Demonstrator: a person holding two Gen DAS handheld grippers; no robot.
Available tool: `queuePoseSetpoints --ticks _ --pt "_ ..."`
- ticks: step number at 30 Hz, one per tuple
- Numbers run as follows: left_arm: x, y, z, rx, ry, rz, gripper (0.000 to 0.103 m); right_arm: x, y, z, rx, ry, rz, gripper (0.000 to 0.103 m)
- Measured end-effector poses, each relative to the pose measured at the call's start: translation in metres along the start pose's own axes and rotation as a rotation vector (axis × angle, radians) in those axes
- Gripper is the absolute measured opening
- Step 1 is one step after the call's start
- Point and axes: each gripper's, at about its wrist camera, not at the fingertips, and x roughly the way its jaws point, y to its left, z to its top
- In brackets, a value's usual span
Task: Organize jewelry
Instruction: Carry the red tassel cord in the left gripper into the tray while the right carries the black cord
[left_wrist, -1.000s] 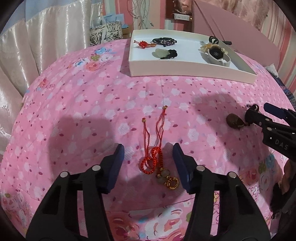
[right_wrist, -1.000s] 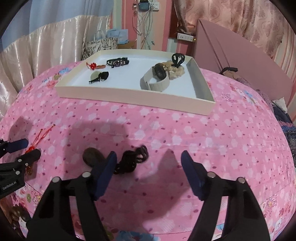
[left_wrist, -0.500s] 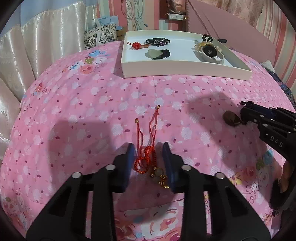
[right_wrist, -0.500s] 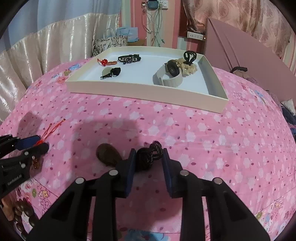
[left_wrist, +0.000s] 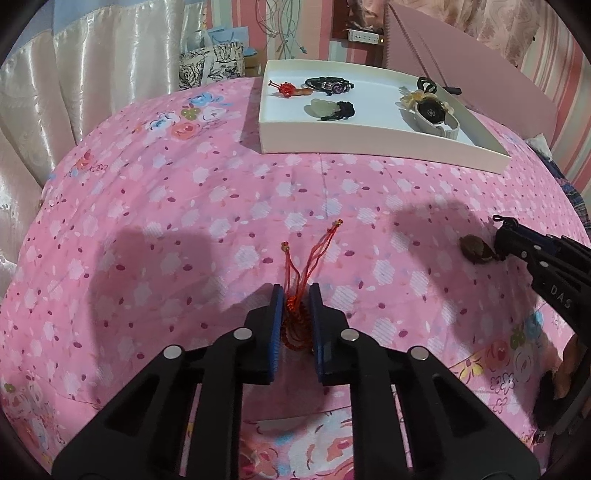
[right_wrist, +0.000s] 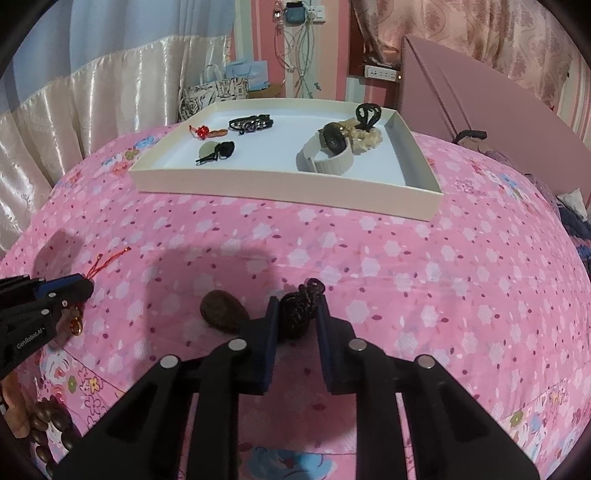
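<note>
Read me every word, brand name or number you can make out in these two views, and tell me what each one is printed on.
"DAS": white letters on the black arm of the right gripper, seen at the edge of the left wrist view; the word may be cut off.
"GenRobot.AI": white letters on the black arm of the left gripper, seen in the right wrist view.
Watch in the white tray: face too small to read.
Nothing else carries readable text.

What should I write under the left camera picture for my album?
Left tool pinching a red cord charm on the pink bedspread, white tray waiting behind.
</note>
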Motion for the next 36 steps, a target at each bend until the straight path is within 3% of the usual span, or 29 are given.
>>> queuePoseSetpoints --ticks 36 --pt "0.002 0.008 0.005 -0.047 -0.032 0.039 0.008 -0.001 -0.011 -0.002 0.063 -0.018 0.036 0.019"
